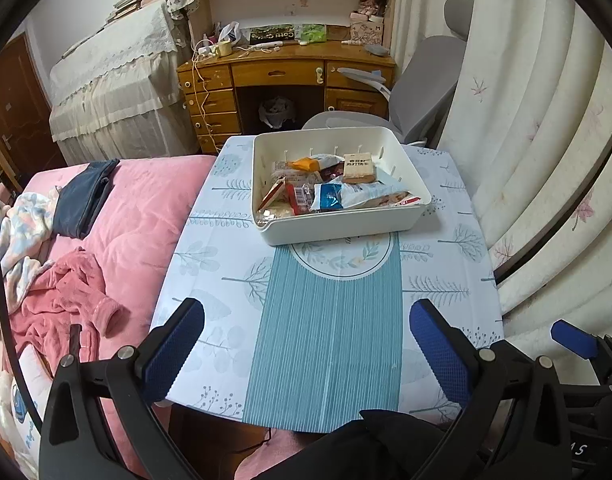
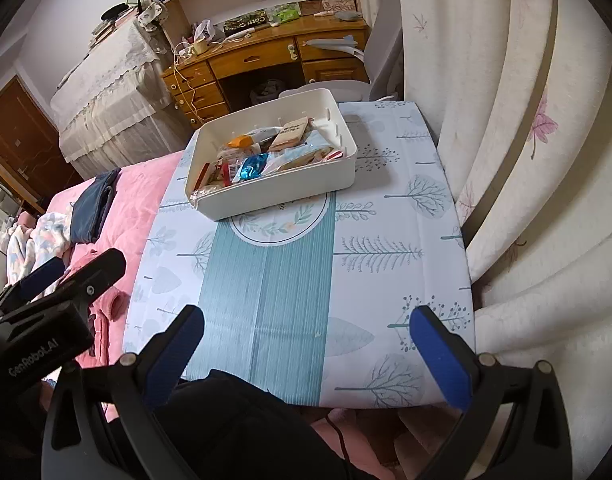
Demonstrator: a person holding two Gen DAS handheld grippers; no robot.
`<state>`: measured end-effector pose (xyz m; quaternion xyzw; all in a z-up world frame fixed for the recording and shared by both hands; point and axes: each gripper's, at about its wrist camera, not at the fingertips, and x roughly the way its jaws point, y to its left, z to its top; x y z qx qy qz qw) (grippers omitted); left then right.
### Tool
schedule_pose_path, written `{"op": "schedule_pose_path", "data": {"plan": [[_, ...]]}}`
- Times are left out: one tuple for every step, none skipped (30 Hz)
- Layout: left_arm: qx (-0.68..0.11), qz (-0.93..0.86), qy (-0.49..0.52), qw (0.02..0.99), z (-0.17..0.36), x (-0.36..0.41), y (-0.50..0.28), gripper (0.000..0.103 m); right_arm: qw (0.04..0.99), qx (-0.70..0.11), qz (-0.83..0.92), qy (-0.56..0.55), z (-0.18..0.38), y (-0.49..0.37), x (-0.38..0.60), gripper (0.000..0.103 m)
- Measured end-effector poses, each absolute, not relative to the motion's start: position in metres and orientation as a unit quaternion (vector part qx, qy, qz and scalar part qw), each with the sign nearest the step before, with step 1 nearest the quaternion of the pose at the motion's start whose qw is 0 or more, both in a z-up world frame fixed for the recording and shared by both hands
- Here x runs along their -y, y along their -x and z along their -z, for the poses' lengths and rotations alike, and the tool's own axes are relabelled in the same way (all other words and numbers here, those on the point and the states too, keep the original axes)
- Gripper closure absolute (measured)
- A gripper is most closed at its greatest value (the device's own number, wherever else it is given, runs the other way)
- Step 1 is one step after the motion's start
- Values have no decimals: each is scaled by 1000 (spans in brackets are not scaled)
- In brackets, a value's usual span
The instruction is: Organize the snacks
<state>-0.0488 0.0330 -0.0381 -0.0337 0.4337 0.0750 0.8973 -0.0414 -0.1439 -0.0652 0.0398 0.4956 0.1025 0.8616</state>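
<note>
A white plastic bin (image 1: 337, 226) (image 2: 282, 196) stands on the far half of a small table and holds several snack packets: a blue foil bag (image 1: 325, 196) (image 2: 252, 168), a tan wafer pack (image 1: 358, 167) (image 2: 292, 133), an orange packet (image 1: 306, 164) and red-wrapped bars (image 1: 300, 198). My left gripper (image 1: 306, 318) hovers open over the table's near edge, nothing between its blue pads. My right gripper (image 2: 306, 320) is open too, empty, low over the near edge. Each gripper shows at the edge of the other's view.
The table wears a pale cloth with a teal stripe (image 1: 325, 340) (image 2: 266, 300). A pink bed (image 1: 118, 232) with clothes lies left. Curtains (image 1: 537, 140) hang right. Beyond the table stand a grey chair (image 1: 425, 84) and a wooden desk (image 1: 282, 76).
</note>
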Motion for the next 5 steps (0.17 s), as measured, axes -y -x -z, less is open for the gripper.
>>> {"op": "schedule_pose_path", "data": {"plan": [[-434,-75,33,897,38,-33,47,1,861,-496,-103,-40,65,39,145,0],[-434,-75,33,897,39,-32,44,1,861,-497,-103,-41,66,37,145,0],[-435,-75,33,897,38,-32,44,1,861,-497,-103,-41,66,36,146,0],[-435,-75,33,897,39,-31,43,1,860,-498,-103,-41,67,34,146,0],[-435,-75,33,897,38,-31,42,1,860,-498,-104,-41,68,32,146,0]]}}
